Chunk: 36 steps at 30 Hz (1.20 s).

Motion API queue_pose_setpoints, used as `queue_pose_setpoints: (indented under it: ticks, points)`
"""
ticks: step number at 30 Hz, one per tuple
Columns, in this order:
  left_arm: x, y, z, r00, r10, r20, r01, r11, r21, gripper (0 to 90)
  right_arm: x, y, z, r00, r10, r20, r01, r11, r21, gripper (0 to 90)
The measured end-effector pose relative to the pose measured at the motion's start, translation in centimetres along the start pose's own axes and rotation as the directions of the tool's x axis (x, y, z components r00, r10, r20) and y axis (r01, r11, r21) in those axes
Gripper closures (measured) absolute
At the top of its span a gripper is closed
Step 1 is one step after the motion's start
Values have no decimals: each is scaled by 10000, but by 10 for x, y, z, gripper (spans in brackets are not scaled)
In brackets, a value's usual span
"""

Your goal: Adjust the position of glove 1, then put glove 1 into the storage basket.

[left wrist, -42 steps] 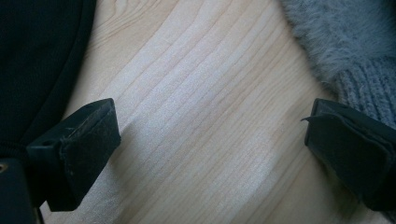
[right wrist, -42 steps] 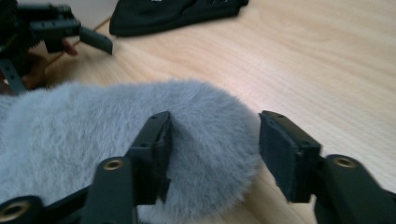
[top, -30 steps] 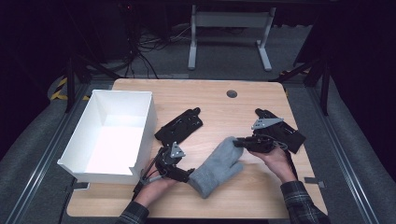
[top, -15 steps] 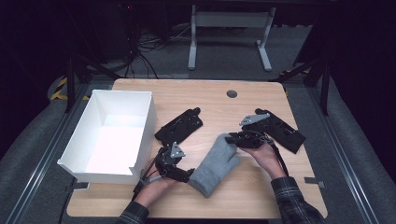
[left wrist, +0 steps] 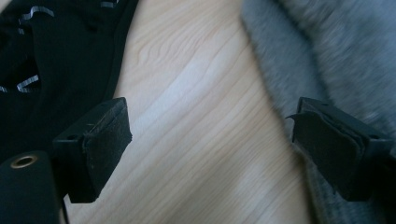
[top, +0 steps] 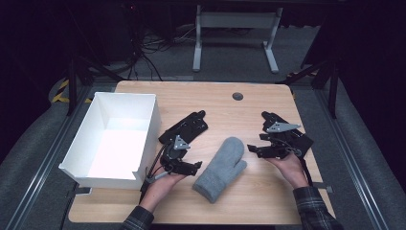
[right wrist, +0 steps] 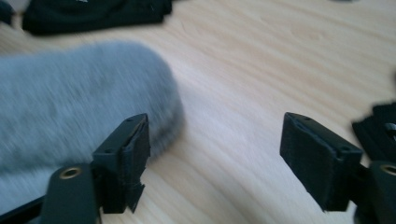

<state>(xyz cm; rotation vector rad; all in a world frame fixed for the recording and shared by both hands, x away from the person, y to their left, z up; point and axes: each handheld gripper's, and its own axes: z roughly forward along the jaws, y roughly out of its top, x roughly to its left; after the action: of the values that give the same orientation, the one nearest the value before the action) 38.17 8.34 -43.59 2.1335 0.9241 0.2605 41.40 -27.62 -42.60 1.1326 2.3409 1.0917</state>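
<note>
Since a second ago the right gripper (top: 256,146) has let go of the grey mitten (top: 221,168) and drawn back to its right; its jaws have just been opening and stand apart with nothing between them. The mitten lies flat on the desk (top: 215,103), near the front edge, between the two grippers. The left gripper (top: 195,166) sits just left of its cuff end, jaws apart over bare wood, having just closed slightly. Two black gloves (top: 186,127) (top: 286,132) lie farther back, and a white box (top: 115,139) stands at the left. The mitten looks just released; the next move likely calls for a fresh grip on it to carry it to the box.
</note>
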Motion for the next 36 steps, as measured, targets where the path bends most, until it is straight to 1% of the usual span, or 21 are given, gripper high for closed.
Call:
queue_pose_setpoints:
  ticks: [1, 2, 5, 7, 9, 10, 11, 13, 15, 16, 19, 21, 22, 24, 26, 27, 28, 30, 31, 33, 36]
  points:
    - [-1, 3, -1, 9999, -40, 113, 41, 10000, -73, 125, 0, -4, -2, 9999, -13, 147, 13, 10000, 39, 229]
    - [-1, 6, -1, 9997, -7, 243, 8, 10000, -27, 124, -1, -8, -3, 9997, 41, 225, -43, 10000, 67, 230]
    - [-5, 15, -2, 9988, 188, 457, -190, 9998, 47, 117, 0, -18, -6, 9994, 34, 341, -42, 9997, 223, 218]
    - [-7, 21, -2, 9980, 325, 534, -331, 9994, 102, 111, 2, -26, -6, 9991, -66, 430, 47, 9991, 425, 214]
    - [-8, 24, -3, 9975, 352, 616, -358, 9993, 97, 110, 2, -32, -5, 9986, -118, 520, 84, 9979, 641, 204]
    - [-9, 29, -4, 9962, 403, 775, -404, 9992, 7, 111, 3, -35, -5, 9980, -155, 605, 111, 9974, 714, 204]
    - [-9, 29, -4, 9962, 403, 775, -404, 9992, 7, 110, 3, -35, -5, 9980, -155, 605, 111, 9974, 714, 204]
    - [-13, 36, -4, 9943, 569, 899, -577, 9983, 59, 108, 2, -41, -5, 9976, -154, 673, 95, 9961, 875, 203]
    - [-16, 40, -3, 9926, 666, 1020, -660, 9978, -95, 105, 2, -45, -5, 9966, -180, 803, 101, 9952, 978, 190]
    - [-20, 47, -1, 9908, 820, 1073, -819, 9966, -51, 102, 2, -48, -4, 9953, -242, 933, 143, 9943, 1054, 187]
    - [-26, 54, 3, 9867, 957, 1312, -952, 9954, -101, 100, 0, -51, -5, 9950, -170, 979, 68, 9945, 1041, 168]
    - [-28, 57, 6, 9857, 985, 1369, -987, 9951, -53, 96, -1, -53, -5, 9950, -119, 995, 22, 9952, 978, 159]
    - [-32, 61, 11, 9836, 1049, 1468, -1063, 9943, 16, 94, -1, -53, -5, 9950, -104, 990, 11, 9956, 938, 150]
    - [-34, 63, 13, 9822, 1108, 1517, -1124, 9937, 20, 91, -2, -54, -4, 9951, -88, 988, 1, 9962, 873, 142]
    - [-38, 67, 21, 9800, 1170, 1607, -1214, 9924, 178, 84, -3, -56, -3, 9944, -81, 1055, 3, 9973, 738, 105]
    - [-38, 67, 21, 9800, 1170, 1607, -1214, 9924, 178, 83, -3, -56, -3, 9940, -78, 1092, 0, 9975, 707, 95]
    - [-39, 67, 27, 9777, 1186, 1734, -1255, 9917, 293, 83, -3, -57, -2, 9941, -71, 1082, 0, 9979, 651, 85]
    - [-41, 66, 35, 9763, 1211, 1793, -1310, 9904, 446, 80, -3, -58, -2, 9941, -47, 1083, -9, 9987, 513, 71]
    - [-41, 66, 35, 9763, 1211, 1793, -1310, 9904, 446, 77, -3, -58, -2, 9941, -47, 1083, -9, 9987, 513, 71]
    - [-42, 65, 43, 9752, 1202, 1860, -1362, 9878, 753, 68, -3, -59, -2, 9941, -39, 1088, -9, 9990, 446, 71]
    - [-40, 60, 54, 9751, 1039, 1959, -1249, 9873, 980, 46, -3, -59, -2, 9941, -45, 1085, -3, 9990, 448, 70]
